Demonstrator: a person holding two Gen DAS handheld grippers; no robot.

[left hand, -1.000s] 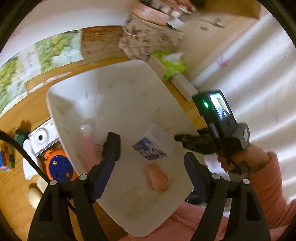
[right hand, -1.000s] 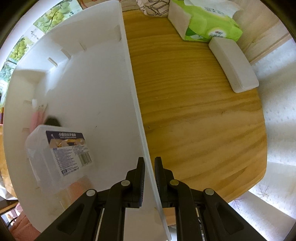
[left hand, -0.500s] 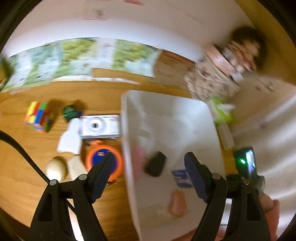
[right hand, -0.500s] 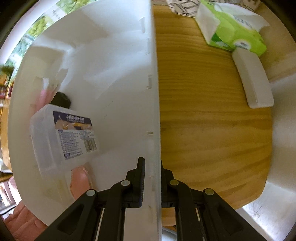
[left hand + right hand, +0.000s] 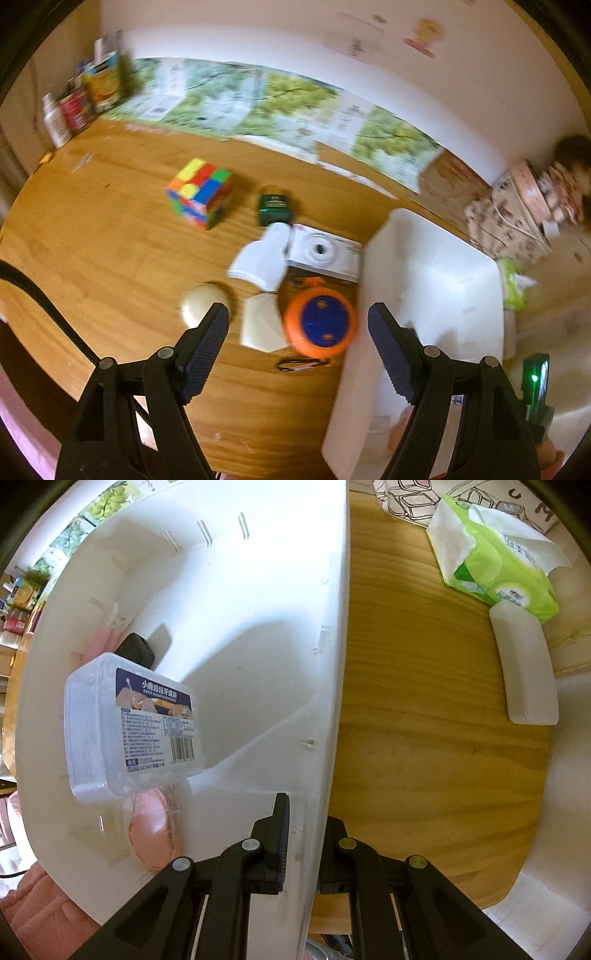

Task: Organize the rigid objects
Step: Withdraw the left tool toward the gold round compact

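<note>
Right wrist view: the right gripper [image 5: 301, 834] clamps the side wall of a white bin [image 5: 258, 602] on a wooden table [image 5: 424, 738]. Inside lies a clear plastic box [image 5: 129, 731] with a dark blue label of Chinese print and a barcode, beside a black item [image 5: 135, 650] and a pink object [image 5: 153, 827]. A green tissue pack [image 5: 498, 557] and a white case [image 5: 524, 668] lie outside. Left wrist view: the left gripper [image 5: 299, 332] hovers, jaws wide and empty, above an orange-and-blue disc [image 5: 319, 321], a white camera [image 5: 325, 253], a white bottle [image 5: 260, 258], a colour cube [image 5: 199, 192], a small green box [image 5: 275, 208] and two cream pieces, all blurred.
</note>
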